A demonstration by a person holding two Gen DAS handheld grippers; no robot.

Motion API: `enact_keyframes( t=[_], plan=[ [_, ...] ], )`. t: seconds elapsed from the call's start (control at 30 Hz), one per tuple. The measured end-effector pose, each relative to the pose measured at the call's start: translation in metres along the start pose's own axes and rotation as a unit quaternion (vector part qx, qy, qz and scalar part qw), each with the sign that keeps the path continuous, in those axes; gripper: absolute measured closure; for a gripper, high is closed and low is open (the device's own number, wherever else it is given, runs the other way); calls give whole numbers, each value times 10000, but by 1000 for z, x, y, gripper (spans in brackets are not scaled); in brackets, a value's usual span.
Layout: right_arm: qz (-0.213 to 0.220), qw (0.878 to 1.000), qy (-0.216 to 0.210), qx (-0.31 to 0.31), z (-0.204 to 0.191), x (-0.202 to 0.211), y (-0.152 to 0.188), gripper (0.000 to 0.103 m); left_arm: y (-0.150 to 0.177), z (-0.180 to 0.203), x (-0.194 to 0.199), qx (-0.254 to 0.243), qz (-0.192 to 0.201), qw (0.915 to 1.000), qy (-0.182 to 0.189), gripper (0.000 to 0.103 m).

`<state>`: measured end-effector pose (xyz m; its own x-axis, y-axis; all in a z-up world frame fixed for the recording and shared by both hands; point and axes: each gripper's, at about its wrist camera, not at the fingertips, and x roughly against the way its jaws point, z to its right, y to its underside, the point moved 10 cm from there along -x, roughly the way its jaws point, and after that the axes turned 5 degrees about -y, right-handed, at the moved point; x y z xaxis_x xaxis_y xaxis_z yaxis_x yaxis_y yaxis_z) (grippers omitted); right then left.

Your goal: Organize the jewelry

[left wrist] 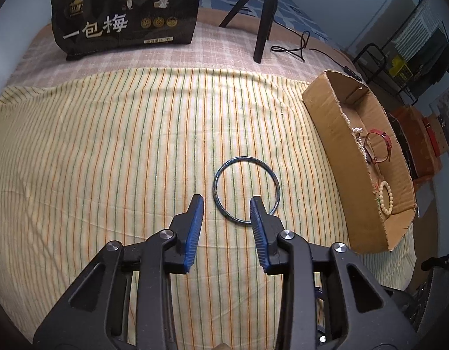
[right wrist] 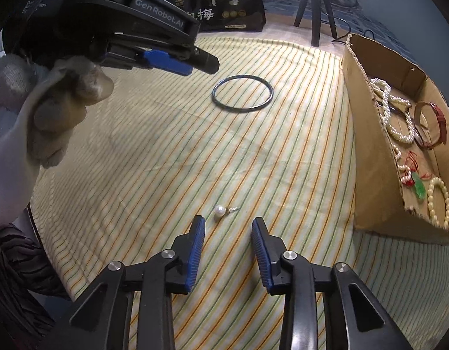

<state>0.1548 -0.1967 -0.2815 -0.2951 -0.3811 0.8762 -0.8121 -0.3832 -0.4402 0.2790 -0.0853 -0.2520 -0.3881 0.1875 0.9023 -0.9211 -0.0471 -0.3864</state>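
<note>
Both grippers spread over the striped cloth, nothing held.

Left gripper (left wrist: 226,201) hangs at the bangle (left wrist: 247,189); its right finger hides part of the rim. Right gripper (right wrist: 228,222) frames the pearl (right wrist: 219,210). Box (right wrist: 367,134) stands at the cloth's right edge, its far wall cut off. Bag (left wrist: 124,11) reads "一包梅"; gripper body, "GenRobot.AI".

One bangle (right wrist: 242,94), one pearl earring (right wrist: 219,211), one box (right wrist: 370,157) holding perhaps five pieces

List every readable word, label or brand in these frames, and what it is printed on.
"一包梅": black bag, in large pale characters.
"GenRobot.AI": side of the left gripper, seen from the right wrist.
Small print along the bag's top and bottom, and its three gold seals: too small to read.
</note>
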Motion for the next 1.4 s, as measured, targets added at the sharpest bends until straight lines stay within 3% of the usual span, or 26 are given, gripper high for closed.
enact_keyframes(
  t=[0.23,0.5,0.57,0.87,1.03,1.4],
  plan=[
    [1,9995,78,318,-6,-7,-6,73,-3,1,-7,68,-36,10000,62,70],
    [9,9998,-9,212,0,-10,-7,82,-6,2,-20,76,-96,9999,29,71],
    [15,9998,-15,205,0,-11,-6,83,-7,1,-25,115,-126,9999,9,76],
    [-2,9995,41,309,-2,-14,-6,86,-10,-5,-50,162,-254,9995,-115,83],
    [3,9994,66,339,-4,-15,-7,88,-11,-9,-55,83,-130,9995,-284,99],
    [105,9994,5,327,-12,-8,-8,88,-15,-7,-33,129,119,9996,-219,101]
  ],
)
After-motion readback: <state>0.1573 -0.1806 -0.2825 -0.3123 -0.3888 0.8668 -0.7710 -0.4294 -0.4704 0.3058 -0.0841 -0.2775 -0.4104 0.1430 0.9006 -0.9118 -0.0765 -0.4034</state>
